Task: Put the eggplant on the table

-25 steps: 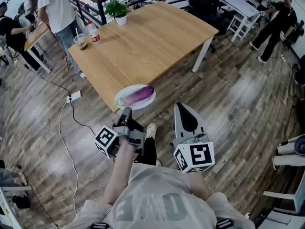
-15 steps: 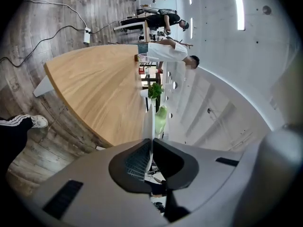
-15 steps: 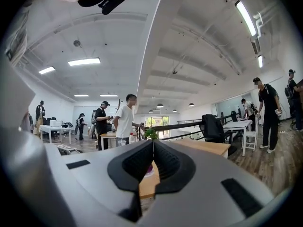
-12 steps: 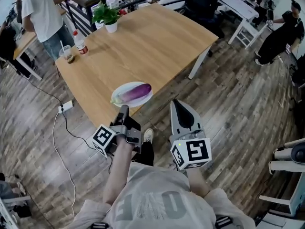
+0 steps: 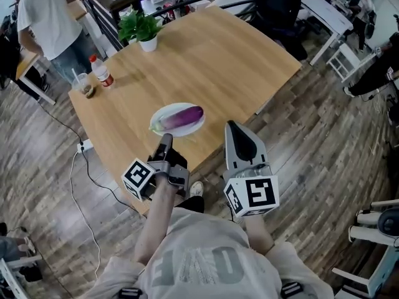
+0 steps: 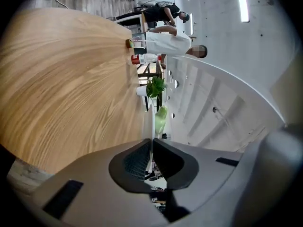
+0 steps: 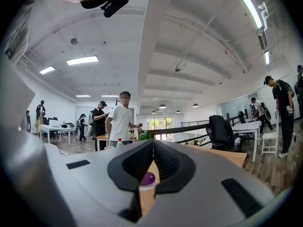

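A purple eggplant (image 5: 182, 116) with a green stem end lies on a white plate (image 5: 163, 115) near the front edge of the wooden table (image 5: 218, 61). My left gripper (image 5: 166, 139) is shut and empty; it reaches over the table's edge, its tip just short of the plate. My right gripper (image 5: 234, 127) is shut too, to the right of the plate and about level with it. In the right gripper view the eggplant (image 7: 148, 178) and plate (image 7: 147, 187) show through the gap under the closed jaws. The left gripper view runs along the tabletop (image 6: 71, 84).
A potted plant (image 5: 142, 30), a red-capped bottle (image 5: 101, 71) and a drink cup (image 5: 84, 87) stand at the table's far left. A person (image 5: 47, 17) stands beyond that corner. A dark chair (image 5: 274, 5) is at the far side. A cable and power strip (image 5: 84, 146) lie on the floor at left.
Both grippers have moved forward to the table together with the person. The plate with the eggplant is now close ahead, and the left gripper's tip is over the table's edge.
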`<action>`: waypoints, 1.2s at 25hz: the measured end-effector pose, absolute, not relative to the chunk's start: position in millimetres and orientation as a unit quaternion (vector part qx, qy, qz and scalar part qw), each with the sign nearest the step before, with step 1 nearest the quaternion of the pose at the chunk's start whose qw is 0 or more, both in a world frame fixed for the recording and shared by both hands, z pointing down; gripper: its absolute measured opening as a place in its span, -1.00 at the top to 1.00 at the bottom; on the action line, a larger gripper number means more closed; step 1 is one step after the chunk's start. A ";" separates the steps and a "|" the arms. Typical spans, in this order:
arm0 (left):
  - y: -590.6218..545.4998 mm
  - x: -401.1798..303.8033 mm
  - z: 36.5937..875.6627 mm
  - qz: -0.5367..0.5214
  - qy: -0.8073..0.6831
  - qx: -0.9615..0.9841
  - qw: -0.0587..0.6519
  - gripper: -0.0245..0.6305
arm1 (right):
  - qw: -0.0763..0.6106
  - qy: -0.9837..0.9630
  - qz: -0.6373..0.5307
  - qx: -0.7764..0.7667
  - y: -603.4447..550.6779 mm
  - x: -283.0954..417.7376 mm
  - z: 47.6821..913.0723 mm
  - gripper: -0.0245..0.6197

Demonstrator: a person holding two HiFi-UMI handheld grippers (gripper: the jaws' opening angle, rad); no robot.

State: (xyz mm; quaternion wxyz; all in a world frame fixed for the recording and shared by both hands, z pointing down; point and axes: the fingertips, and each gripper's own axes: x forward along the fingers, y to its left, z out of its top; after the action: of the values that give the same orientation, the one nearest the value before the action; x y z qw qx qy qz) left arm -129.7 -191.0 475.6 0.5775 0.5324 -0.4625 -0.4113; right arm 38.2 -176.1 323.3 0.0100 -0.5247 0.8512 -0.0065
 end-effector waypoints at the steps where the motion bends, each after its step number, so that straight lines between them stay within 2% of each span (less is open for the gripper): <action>1: -201.1 -129.6 476.3 -0.410 -0.463 0.532 0.578 0.86 | 0.009 0.850 -0.008 -0.526 -186.3 38.5 322.8 0.87; 17: -273.1 -91.2 498.1 -0.415 -0.434 0.529 0.600 0.86 | -0.009 0.852 -0.049 -0.520 -256.1 73.4 327.0 0.86; 30: -285.8 -105.1 546.4 -0.420 -0.468 0.529 0.570 0.86 | -0.029 0.858 -0.044 -0.511 -273.0 91.6 334.6 0.86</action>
State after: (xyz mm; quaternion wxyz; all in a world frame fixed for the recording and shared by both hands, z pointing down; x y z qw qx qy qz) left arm -105.1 -285.8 546.4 0.5695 0.5293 -0.4681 -0.4200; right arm 91.6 -273.0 334.6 -0.0294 -0.5110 0.8579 -0.0438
